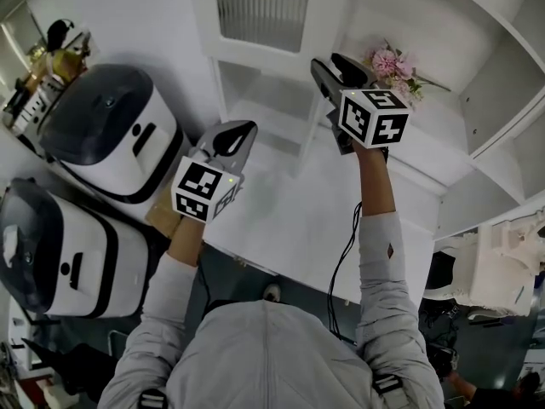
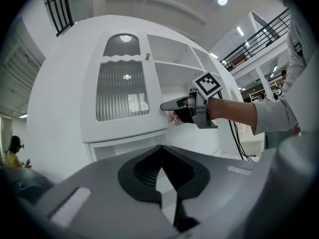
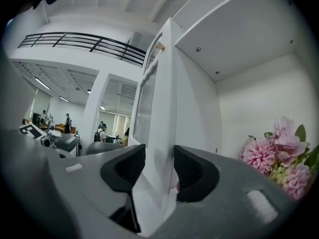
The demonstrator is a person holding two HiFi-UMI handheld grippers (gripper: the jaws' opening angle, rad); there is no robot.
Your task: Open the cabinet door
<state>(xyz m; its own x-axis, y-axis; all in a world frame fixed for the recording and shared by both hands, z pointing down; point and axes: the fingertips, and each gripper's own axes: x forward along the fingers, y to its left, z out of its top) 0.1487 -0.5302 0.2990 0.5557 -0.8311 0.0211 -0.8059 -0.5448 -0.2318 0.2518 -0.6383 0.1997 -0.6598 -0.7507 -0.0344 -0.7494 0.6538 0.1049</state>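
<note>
No legible text, brand or number anywhere. Marker cube [image 1: 204, 190] on left hand-held gripper [image 1: 237, 135]: black-and-white square code only, no letters. Same on right hand-held gripper [image 1: 330, 65]. White appliances [image 1: 128, 143] left of left hand-held gripper: no readable label.

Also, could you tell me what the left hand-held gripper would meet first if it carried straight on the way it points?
Most likely the framed white panel below the cabinet door's ribbed glass; the shut left hand-held gripper aims at it, though the gap is hard to judge.

Cabinet door [image 1: 264, 11], upper part beyond the head view's top edge.
</note>
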